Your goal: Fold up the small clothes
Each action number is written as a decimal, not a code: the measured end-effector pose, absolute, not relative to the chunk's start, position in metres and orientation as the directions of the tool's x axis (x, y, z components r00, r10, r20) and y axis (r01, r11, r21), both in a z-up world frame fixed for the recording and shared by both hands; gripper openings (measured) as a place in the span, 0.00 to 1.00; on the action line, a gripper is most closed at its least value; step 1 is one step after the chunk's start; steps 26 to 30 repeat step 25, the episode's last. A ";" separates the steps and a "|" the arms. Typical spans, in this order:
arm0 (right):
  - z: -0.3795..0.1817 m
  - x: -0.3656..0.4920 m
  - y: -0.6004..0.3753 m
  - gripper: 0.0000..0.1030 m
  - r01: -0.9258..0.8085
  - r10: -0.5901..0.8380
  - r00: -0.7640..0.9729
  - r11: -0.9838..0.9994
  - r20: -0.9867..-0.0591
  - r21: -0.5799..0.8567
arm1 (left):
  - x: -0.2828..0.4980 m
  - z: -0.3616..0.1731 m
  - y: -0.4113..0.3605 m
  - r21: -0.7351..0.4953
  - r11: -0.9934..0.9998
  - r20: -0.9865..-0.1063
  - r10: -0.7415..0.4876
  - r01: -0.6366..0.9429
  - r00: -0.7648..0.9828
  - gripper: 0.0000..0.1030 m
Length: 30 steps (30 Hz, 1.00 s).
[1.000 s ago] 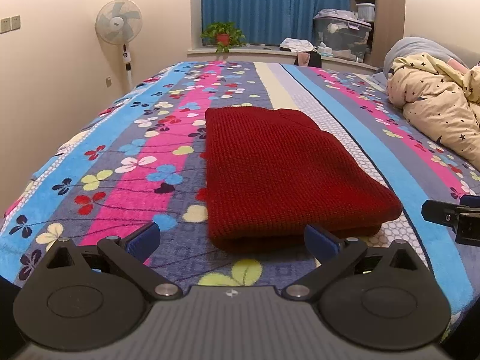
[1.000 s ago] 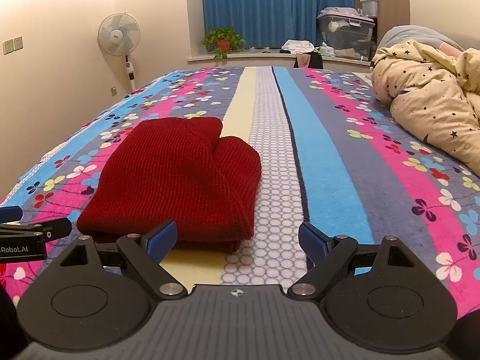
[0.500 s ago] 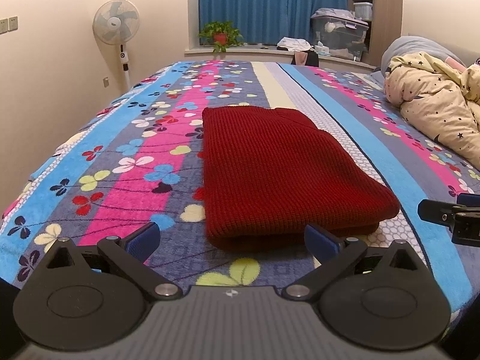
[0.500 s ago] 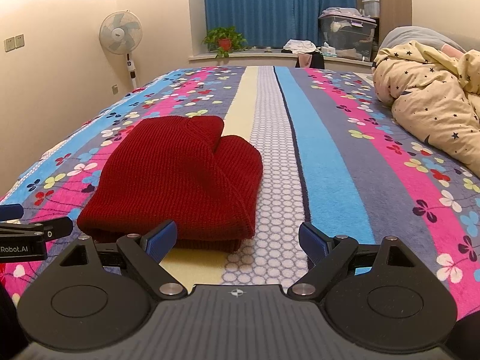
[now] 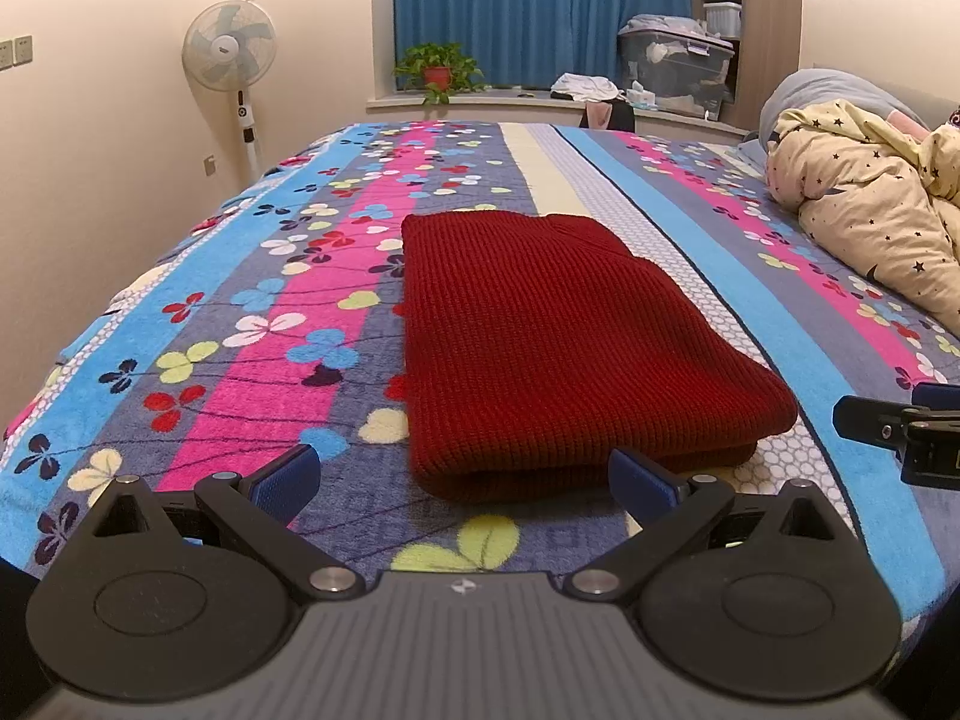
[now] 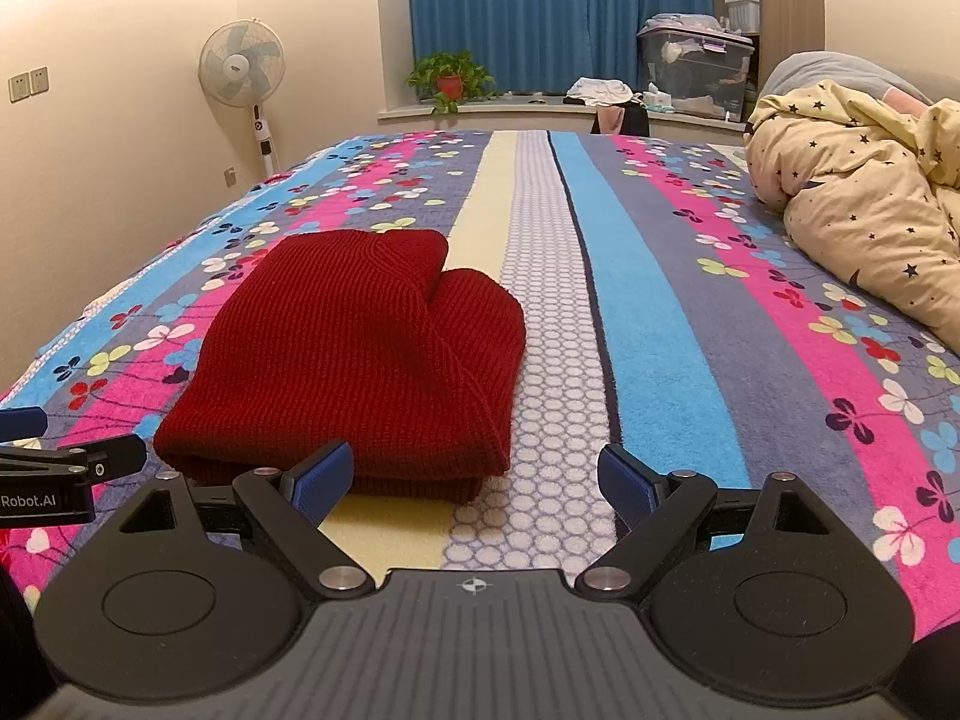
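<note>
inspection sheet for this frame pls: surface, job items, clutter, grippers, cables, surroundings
Surface: bed with striped floral blanket, soft, lying flat.
Job's things: red knit garment folded into a neat block, lying near the bed's front edge.
Clutter: star-print duvet bunched at the right side of the bed, apart from the garment.
Grippers: left gripper open, empty, in front of the garment; right gripper open, empty, near its right front corner.
Cables: nothing seen.
Surroundings: standing fan, potted plant, blue curtain, storage boxes by the window.
</note>
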State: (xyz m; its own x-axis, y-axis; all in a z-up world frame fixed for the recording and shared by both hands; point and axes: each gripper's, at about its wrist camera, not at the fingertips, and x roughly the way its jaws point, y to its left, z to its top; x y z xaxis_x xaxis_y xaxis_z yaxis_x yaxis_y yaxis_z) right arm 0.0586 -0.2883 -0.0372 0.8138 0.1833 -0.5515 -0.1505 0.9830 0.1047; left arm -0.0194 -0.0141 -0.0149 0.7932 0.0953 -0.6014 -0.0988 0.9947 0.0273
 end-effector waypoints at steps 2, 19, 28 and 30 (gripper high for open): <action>-0.037 0.059 -0.288 0.87 -0.151 0.184 0.813 0.983 -0.552 0.104 | -0.019 -0.015 -0.014 0.027 0.995 -0.601 0.095 -0.099 0.793 0.99; -0.037 0.058 -0.288 0.87 -0.151 0.184 0.813 0.983 -0.553 0.104 | -0.019 -0.015 -0.014 0.029 0.995 -0.599 0.093 -0.095 0.795 0.99; -0.037 0.059 -0.288 0.87 -0.152 0.184 0.812 0.983 -0.553 0.105 | -0.019 -0.015 -0.011 0.028 0.996 -0.603 0.085 -0.085 0.793 0.99; -0.037 0.059 -0.288 0.87 -0.152 0.184 0.812 0.983 -0.553 0.105 | -0.019 -0.015 -0.011 0.028 0.996 -0.603 0.085 -0.085 0.793 0.99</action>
